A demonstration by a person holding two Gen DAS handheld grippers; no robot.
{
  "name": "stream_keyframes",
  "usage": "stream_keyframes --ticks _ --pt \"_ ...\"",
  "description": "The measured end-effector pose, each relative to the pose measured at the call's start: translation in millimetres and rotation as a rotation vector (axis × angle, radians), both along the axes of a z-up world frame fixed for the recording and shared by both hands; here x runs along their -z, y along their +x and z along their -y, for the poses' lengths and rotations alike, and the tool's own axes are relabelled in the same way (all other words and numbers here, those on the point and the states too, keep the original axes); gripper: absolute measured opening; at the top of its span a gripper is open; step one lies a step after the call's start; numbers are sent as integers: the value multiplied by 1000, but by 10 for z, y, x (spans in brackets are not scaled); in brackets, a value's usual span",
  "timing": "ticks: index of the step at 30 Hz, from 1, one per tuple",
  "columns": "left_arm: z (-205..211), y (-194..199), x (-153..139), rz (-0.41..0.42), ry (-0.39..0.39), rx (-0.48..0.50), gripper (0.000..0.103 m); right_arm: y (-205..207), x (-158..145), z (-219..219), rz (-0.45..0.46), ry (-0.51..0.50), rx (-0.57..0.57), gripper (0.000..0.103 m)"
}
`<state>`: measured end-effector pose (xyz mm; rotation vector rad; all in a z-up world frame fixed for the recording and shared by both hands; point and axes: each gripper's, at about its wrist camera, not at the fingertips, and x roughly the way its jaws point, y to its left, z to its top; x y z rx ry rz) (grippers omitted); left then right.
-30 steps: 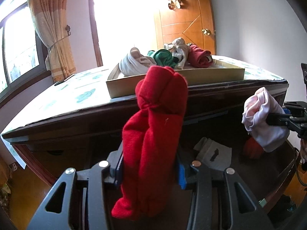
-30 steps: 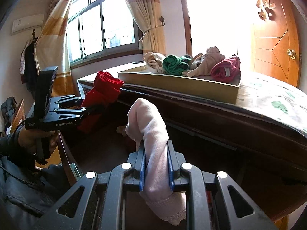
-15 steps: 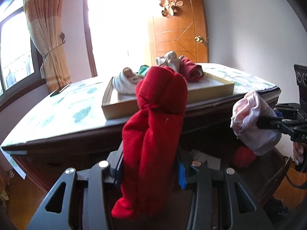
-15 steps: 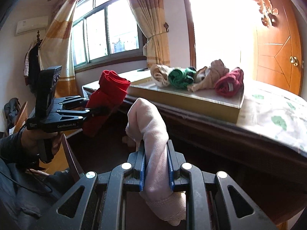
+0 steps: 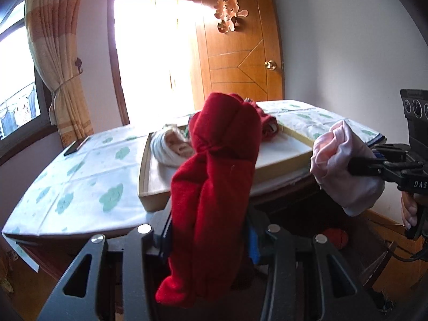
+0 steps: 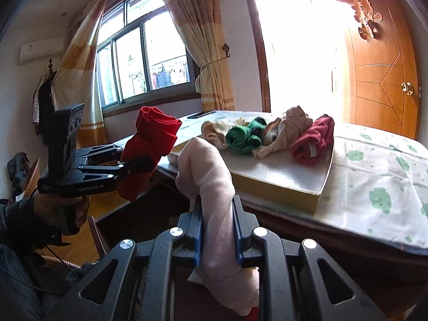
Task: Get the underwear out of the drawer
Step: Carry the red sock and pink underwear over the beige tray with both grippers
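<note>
Both grippers are rising since the earlier frame, now level with the tray (image 6: 275, 184) of rolled garments. Left gripper (image 5: 208, 236) is pinching the red underwear roll (image 5: 216, 187); right gripper (image 6: 217, 227) is squeezing the pink roll (image 6: 211, 187), both clear of the drawer (image 5: 374, 264), probably tray-bound.

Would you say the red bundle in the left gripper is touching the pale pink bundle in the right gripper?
Apart. The right wrist view shows the red bundle well left of the pale pink bundle, with dark background between them.
</note>
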<state>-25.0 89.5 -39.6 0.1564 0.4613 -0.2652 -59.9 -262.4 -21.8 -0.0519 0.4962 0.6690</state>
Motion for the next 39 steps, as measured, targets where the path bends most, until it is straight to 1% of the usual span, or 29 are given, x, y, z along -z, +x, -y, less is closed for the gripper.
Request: stream_keyframes --ticks 6,14,22,28,34,39 --pt "55 123 -157 27 21 3 43 125 -152 -18 3 9 5 20" --pt "98 278 -259 31 37 12 43 351 -254 -35 -15 28 18 20" --pt "141 482 -342 10 43 15 43 576 -383 -70 -24 28 38 20" --pt "129 670 -399 -10 30 0 43 767 -490 -94 -37 43 57 20" --pt "133 953 -432 -68 7 -14 43 1024 -575 -109 -73 63 77 20" --pt "144 1137 -466 -84 5 -30 43 1237 -647 -104 -91 82 101 20"
